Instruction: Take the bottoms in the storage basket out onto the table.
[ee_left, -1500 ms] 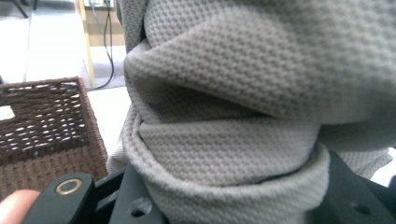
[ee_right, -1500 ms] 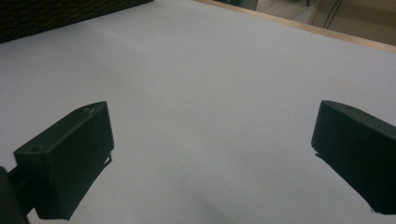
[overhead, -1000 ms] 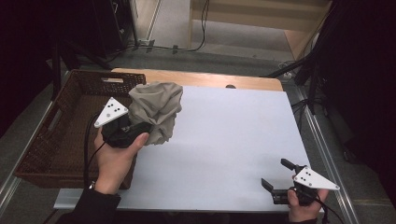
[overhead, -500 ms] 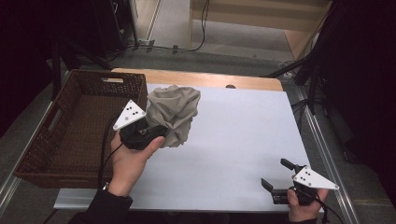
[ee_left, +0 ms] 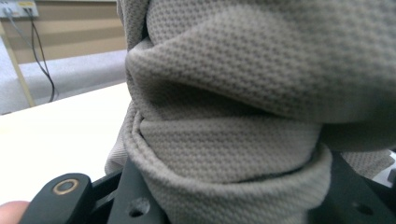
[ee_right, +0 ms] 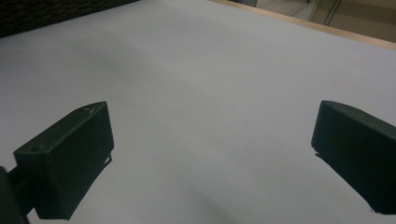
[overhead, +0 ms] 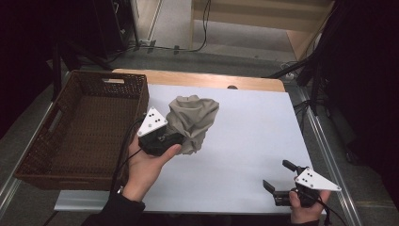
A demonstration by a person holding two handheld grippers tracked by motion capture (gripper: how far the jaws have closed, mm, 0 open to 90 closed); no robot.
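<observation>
White bench (overhead: pixel 244 141) carries your work: your left gripper (overhead: pixel 176 136) jaws pinch the bunched grey cloth (overhead: pixel 193 120) at centre; wicker basket (overhead: pixel 80 127) stands at 9 o'clock; right gripper (overhead: pixel 277 181) jaws spread at 5 o'clock.

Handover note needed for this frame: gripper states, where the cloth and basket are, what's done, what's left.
Left gripper: shut on the bunched grey cloth, held over the white table, just right of the wicker basket.
Right gripper: open, nothing between its fingers, low at the table's near right corner.
Done: the cloth is gripped and out of the basket.
Left: probably set it down and spread or fold it, right gripper assisting.
</observation>
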